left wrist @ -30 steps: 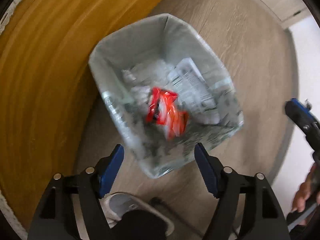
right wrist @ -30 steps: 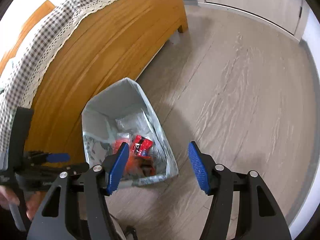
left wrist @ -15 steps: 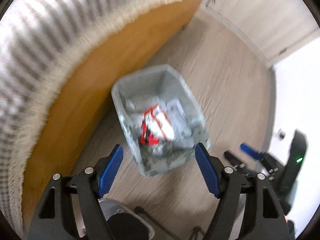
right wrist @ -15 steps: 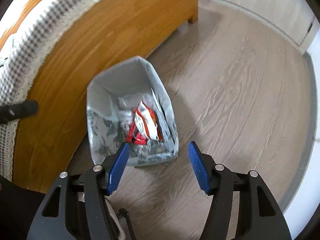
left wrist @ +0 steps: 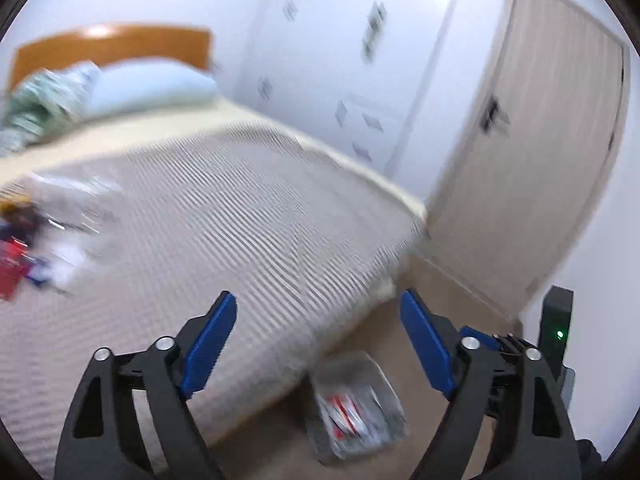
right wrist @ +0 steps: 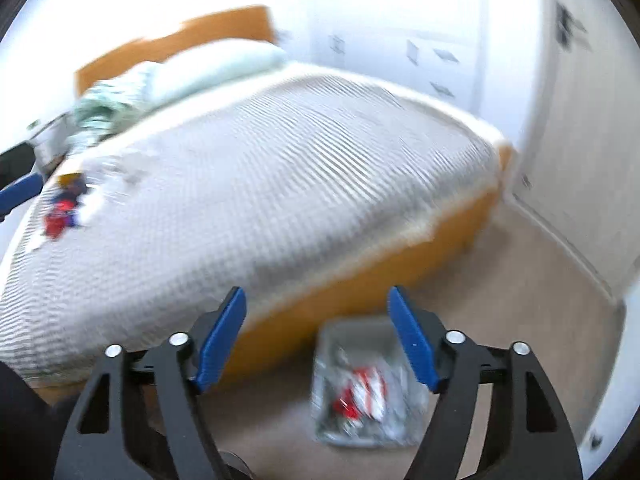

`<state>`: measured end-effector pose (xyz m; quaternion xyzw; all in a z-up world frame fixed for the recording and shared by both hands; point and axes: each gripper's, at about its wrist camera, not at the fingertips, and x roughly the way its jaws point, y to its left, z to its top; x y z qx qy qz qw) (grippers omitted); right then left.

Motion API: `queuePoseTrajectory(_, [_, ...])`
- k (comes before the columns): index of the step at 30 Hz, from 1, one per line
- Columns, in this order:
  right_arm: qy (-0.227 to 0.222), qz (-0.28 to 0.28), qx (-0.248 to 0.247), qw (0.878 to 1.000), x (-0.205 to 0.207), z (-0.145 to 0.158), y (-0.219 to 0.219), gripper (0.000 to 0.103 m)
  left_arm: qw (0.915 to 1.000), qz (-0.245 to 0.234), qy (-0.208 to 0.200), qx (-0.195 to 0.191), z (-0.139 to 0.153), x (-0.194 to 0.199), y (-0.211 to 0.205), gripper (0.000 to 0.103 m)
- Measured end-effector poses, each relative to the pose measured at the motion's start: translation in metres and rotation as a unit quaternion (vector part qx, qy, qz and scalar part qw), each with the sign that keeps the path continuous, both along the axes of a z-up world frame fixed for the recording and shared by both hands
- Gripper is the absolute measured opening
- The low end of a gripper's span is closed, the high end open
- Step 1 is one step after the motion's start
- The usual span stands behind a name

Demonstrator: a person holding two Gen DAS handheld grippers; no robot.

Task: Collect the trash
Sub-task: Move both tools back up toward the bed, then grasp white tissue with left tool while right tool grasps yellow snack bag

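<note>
Change: both views are being swung up from the bin to the bed; a second ago the bin was filling the frame, and now it is being seen small, at 6 o'clock.
Left gripper (left wrist: 316, 344): its jaws are being opened wider, nothing is being held between them, and it is being aimed across the bed (left wrist: 224, 216), probably for the next pick.
Right gripper (right wrist: 316, 336): its jaws are likewise being opened, empty, with the bin showing between the fingers only because it is standing on the floor (right wrist: 520, 280) below.
Bin (right wrist: 366, 386): it is being kept just beside the bed's wooden side, probably so drops stay short; red wrappers are lying inside.
Trash (left wrist: 36, 240): a blurred heap is still being left on the cover, at 9 o'clock in the left view.
</note>
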<state>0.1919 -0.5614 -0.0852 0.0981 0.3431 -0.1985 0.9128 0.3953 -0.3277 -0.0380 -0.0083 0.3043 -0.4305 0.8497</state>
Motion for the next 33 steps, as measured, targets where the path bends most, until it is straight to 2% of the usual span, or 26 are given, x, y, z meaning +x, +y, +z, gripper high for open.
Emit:
queuePoseTrajectory(2, [-0.015, 0.035, -0.002, 0.999, 0.020, 0.019, 0.036, 0.074, 0.9982, 0.051, -0.029, -0.015, 0.017, 0.015, 0.049, 0.085])
queuePoseTrajectory(4, [-0.030, 0.066, 0.002, 0.997, 0.040, 0.031, 0.069, 0.074, 0.9925, 0.107, -0.059, 0.005, 0.022, 0.030, 0.089, 0.085])
queuePoseTrajectory(7, [-0.047, 0.100, 0.010, 0.994, 0.073, 0.038, 0.119, 0.074, 0.9740, 0.203, -0.081, 0.060, 0.015, 0.057, 0.149, 0.085])
queuePoseTrajectory(10, [-0.039, 0.125, 0.029, 0.991, 0.115, 0.033, 0.162, 0.074, 0.9618, 0.248, -0.090, 0.074, 0.004, 0.082, 0.201, 0.085])
queuePoseTrajectory(11, [-0.036, 0.135, 0.041, 0.989, 0.130, 0.029, 0.177, 0.074, 0.9537, 0.275, -0.090, 0.084, -0.003, 0.092, 0.221, 0.085])
queuePoseTrajectory(12, [-0.032, 0.144, 0.050, 0.988, 0.145, 0.024, 0.194, 0.074, 0.9470, 0.296, -0.084, 0.093, -0.010, 0.101, 0.240, 0.086])
queuePoseTrajectory(13, [-0.030, 0.152, 0.053, 0.986, 0.157, 0.021, 0.206, 0.074, 0.9368, 0.328, -0.061, 0.104, -0.023, 0.119, 0.264, 0.086])
queuePoseTrajectory(16, [-0.003, 0.188, 0.047, 0.981, 0.200, 0.007, 0.257, 0.074, 0.9167, 0.391, 0.017, 0.083, -0.042, 0.157, 0.317, 0.085])
queuePoseTrajectory(18, [0.014, 0.223, 0.039, 0.974, 0.231, -0.003, 0.291, 0.074, 0.9125, 0.402, 0.043, 0.063, -0.052, 0.177, 0.342, 0.085])
queuePoseTrajectory(20, [0.017, 0.241, 0.031, 0.970, 0.261, -0.011, 0.313, 0.074, 0.9079, 0.410, 0.049, 0.072, -0.065, 0.199, 0.358, 0.085])
queuePoseTrajectory(22, [0.018, 0.248, 0.037, 0.968, 0.281, -0.015, 0.324, 0.074, 0.8995, 0.415, 0.053, 0.127, -0.083, 0.222, 0.364, 0.085])
queuePoseTrajectory(23, [0.017, 0.250, 0.043, 0.967, 0.291, -0.018, 0.326, 0.074, 0.8983, 0.410, 0.055, 0.147, -0.092, 0.228, 0.365, 0.085])
queuePoseTrajectory(24, [0.012, 0.248, 0.050, 0.967, 0.300, -0.022, 0.327, 0.074, 0.8921, 0.405, 0.062, 0.190, -0.105, 0.244, 0.366, 0.086])
queuePoseTrajectory(26, [0.018, 0.239, 0.066, 0.969, 0.311, -0.033, 0.326, 0.074, 0.8806, 0.401, 0.067, 0.243, -0.122, 0.265, 0.375, 0.086])
queuePoseTrajectory(27, [0.024, 0.238, 0.073, 0.968, 0.315, -0.039, 0.326, 0.074, 0.8811, 0.397, 0.065, 0.249, -0.129, 0.273, 0.380, 0.086])
queuePoseTrajectory(29, [0.038, 0.240, 0.069, 0.967, 0.321, -0.050, 0.329, 0.074, 0.8886, 0.383, 0.061, 0.245, -0.135, 0.295, 0.382, 0.086])
queuePoseTrajectory(30, [0.047, 0.241, 0.065, 0.967, 0.322, -0.053, 0.326, 0.074, 0.8889, 0.381, 0.063, 0.247, -0.139, 0.306, 0.380, 0.086])
queuePoseTrajectory(31, [0.052, 0.242, 0.066, 0.967, 0.322, -0.054, 0.323, 0.074, 0.8849, 0.381, 0.075, 0.258, -0.142, 0.320, 0.379, 0.086])
queuePoseTrajectory(33, [0.052, 0.242, 0.085, 0.965, 0.330, -0.055, 0.313, 0.074, 0.8891, 0.372, 0.092, 0.250, -0.144, 0.330, 0.379, 0.086])
